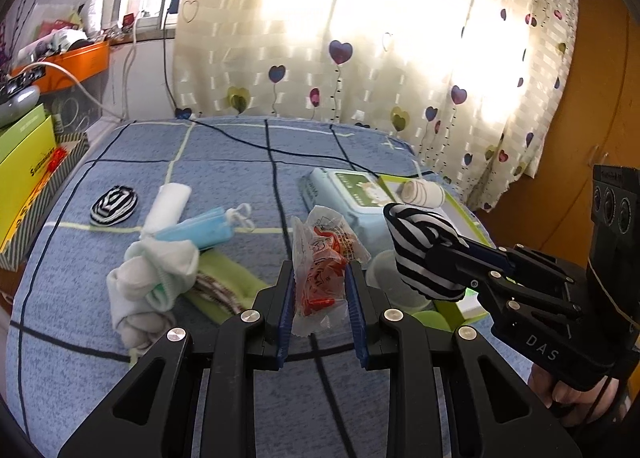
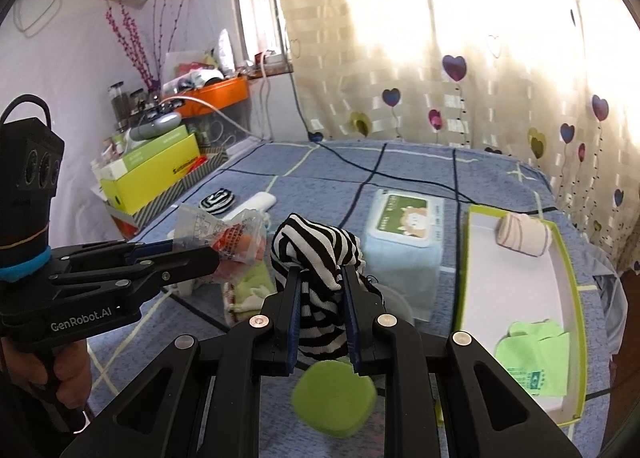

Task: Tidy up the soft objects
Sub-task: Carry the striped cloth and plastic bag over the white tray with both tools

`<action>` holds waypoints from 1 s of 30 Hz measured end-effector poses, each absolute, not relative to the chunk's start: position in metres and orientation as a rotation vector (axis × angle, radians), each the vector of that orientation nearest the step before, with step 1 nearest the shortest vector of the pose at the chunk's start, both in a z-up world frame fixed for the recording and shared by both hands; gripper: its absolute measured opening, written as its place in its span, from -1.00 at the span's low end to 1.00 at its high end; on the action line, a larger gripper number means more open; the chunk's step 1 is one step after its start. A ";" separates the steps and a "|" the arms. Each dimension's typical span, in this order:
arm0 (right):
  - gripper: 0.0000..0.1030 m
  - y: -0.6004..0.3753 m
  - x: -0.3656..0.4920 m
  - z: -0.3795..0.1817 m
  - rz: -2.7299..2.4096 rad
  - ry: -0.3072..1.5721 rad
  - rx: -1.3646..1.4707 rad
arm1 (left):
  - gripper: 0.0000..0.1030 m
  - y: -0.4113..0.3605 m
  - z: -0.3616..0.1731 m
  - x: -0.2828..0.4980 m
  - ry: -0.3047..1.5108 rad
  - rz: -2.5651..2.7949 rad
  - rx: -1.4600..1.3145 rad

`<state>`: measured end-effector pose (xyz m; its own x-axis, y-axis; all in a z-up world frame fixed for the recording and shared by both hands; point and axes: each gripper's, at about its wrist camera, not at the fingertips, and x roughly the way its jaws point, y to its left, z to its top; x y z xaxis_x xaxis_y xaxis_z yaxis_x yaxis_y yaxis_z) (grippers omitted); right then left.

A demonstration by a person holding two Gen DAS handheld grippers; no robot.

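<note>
Right gripper (image 2: 322, 298) clamps the striped sock (image 2: 320, 258); the tray (image 2: 560, 258) lies at two o'clock, long axis running away, nearer this hand. Left gripper (image 1: 320, 298) pinches a snack packet (image 1: 320, 258).

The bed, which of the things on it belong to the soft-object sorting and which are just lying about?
Part of the job:
- striped sock in the right tool
- plastic packet in the left tool
- second striped sock
- white socks
- face masks
- green-rimmed tray

Lying about:
- wet-wipes pack
- black cable
- yellow box
</note>
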<state>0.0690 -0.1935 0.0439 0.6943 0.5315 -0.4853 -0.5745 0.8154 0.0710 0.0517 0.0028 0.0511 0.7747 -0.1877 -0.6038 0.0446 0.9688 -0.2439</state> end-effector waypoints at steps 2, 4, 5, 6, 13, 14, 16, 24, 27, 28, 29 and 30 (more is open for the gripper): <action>-0.65 -0.200 0.069 0.045 0.609 0.510 -0.082 | -0.50 -0.002 0.052 0.053 0.672 -0.134 -0.217; -0.65 -0.204 0.070 0.045 0.602 0.507 -0.078 | -0.50 -0.007 0.054 0.054 0.670 -0.140 -0.212; -0.65 -0.207 0.070 0.046 0.599 0.505 -0.075 | -0.50 -0.010 0.055 0.055 0.668 -0.144 -0.208; -0.65 -0.209 0.070 0.046 0.595 0.504 -0.071 | -0.50 -0.012 0.055 0.056 0.668 -0.147 -0.206; -0.65 -0.226 0.070 0.045 0.575 0.497 -0.043 | -0.50 -0.027 0.059 0.061 0.666 -0.163 -0.187; -0.65 -0.228 0.071 0.045 0.572 0.496 -0.041 | -0.50 -0.030 0.059 0.062 0.666 -0.165 -0.184; -0.65 -0.233 0.071 0.044 0.564 0.494 -0.034 | -0.50 -0.035 0.059 0.063 0.667 -0.171 -0.178; -0.65 -0.261 0.071 0.045 0.522 0.482 0.003 | -0.50 -0.061 0.065 0.070 0.668 -0.201 -0.146; -0.65 -0.270 0.071 0.044 0.506 0.479 0.014 | -0.50 -0.070 0.068 0.074 0.665 -0.215 -0.135; -0.65 -0.274 0.071 0.044 0.500 0.478 0.018 | -0.50 -0.073 0.068 0.074 0.666 -0.218 -0.133; -0.65 -0.277 0.072 0.043 0.495 0.478 0.022 | -0.50 -0.077 0.069 0.076 0.666 -0.225 -0.129; -0.65 -0.280 0.072 0.043 0.490 0.477 0.025 | -0.50 -0.080 0.069 0.077 0.667 -0.228 -0.125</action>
<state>0.0718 -0.2802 0.0433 0.7753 0.4584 -0.4345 -0.4469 0.8843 0.1355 0.0768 -0.0798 0.0688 0.7620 -0.2488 -0.5979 0.1686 0.9676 -0.1877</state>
